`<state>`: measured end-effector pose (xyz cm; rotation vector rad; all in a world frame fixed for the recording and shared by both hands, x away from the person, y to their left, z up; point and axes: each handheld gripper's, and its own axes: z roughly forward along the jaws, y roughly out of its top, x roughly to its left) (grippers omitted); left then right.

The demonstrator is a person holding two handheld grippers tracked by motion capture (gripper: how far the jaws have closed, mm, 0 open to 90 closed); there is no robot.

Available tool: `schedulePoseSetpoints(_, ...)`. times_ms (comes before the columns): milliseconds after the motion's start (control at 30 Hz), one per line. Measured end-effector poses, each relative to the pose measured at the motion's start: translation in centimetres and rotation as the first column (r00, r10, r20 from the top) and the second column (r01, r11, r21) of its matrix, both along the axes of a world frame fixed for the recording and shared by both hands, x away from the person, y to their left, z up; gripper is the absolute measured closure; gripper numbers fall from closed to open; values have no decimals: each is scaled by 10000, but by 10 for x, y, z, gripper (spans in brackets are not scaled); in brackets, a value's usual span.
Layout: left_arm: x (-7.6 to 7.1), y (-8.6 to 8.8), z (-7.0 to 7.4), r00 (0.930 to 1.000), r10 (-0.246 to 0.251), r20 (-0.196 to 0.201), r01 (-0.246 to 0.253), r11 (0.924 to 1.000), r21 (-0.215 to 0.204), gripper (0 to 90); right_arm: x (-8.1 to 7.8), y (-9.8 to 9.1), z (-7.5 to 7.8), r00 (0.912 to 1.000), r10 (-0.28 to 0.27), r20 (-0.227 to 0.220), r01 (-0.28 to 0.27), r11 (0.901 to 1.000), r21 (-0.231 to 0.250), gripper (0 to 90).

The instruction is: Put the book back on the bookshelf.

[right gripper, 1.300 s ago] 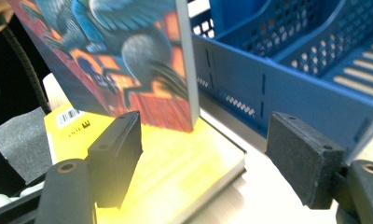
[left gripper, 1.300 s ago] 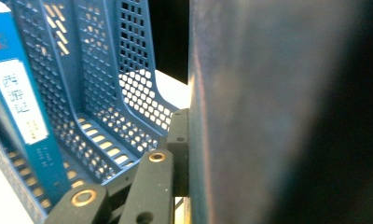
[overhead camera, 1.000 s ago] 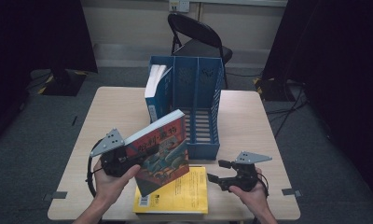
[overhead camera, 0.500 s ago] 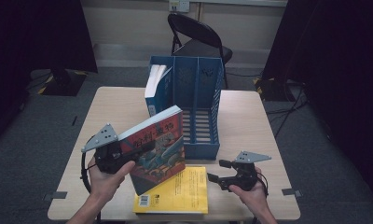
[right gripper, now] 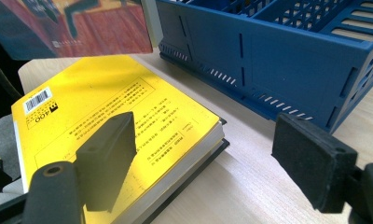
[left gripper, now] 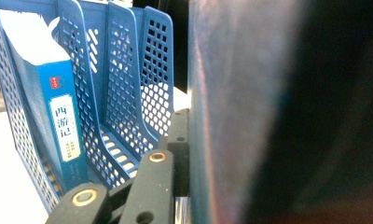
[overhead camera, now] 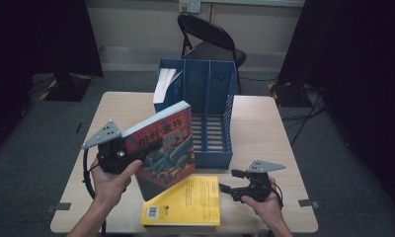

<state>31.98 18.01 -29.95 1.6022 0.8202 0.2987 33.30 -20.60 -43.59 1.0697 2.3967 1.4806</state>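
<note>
1. In the high view, the left gripper [overhead camera: 129,158] is at the lower left of the frame, and its jaws are pinching the red and blue book [overhead camera: 163,145] at the book's left edge.
2. The book is lifted clear of the table [overhead camera: 264,123] and tilted, with its cover facing the camera, just in front of the blue file rack [overhead camera: 213,118] at the centre of the frame.
3. In the left gripper view, the held book covers the right half of the frame, and the rack [left gripper: 124,84] stands at the upper left.
4. A blue book with a white label [left gripper: 58,116] stands upright in the leftmost compartment of the rack.
5. The yellow book [overhead camera: 185,202] lies flat on the table at the lower centre of the high view.
6. The right gripper [overhead camera: 237,185] is at the lower right, just beside the yellow book; its jaws are spread and hold nothing.
7. In the right gripper view, the yellow book [right gripper: 110,121] is at the lower left and the rack [right gripper: 287,56] at the upper right.
</note>
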Motion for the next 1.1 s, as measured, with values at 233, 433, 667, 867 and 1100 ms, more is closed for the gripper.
schedulePoseSetpoints(233, 9, -8, 8, 9999, 162, 19, -162, 9999, -39, 746, 0, 2, -1, 10000, 67, -50, -67, 10000, -19, 207)
schedulePoseSetpoints(433, 21, -14, 16, 9988, 480, 132, -483, 9985, 238, 746, 0, 0, -2, 10000, 51, -68, -51, 10000, 4, 212)
schedulePoseSetpoints(667, 36, -15, 19, 9970, 731, 262, -734, 9972, 113, 746, 0, -1, -3, 9999, -26, -112, 26, 10000, -7, 210)
schedulePoseSetpoints(867, 45, -22, 23, 9953, 933, 264, -936, 9955, 122, 746, 0, 2, -4, 9999, 65, -145, -67, 9999, -79, 210)
schedulePoseSetpoints(1100, 57, -31, 30, 9930, 1130, 357, -1142, 9928, 350, 746, -1, 4, -4, 9997, 169, -154, -170, 9998, -85, 212)
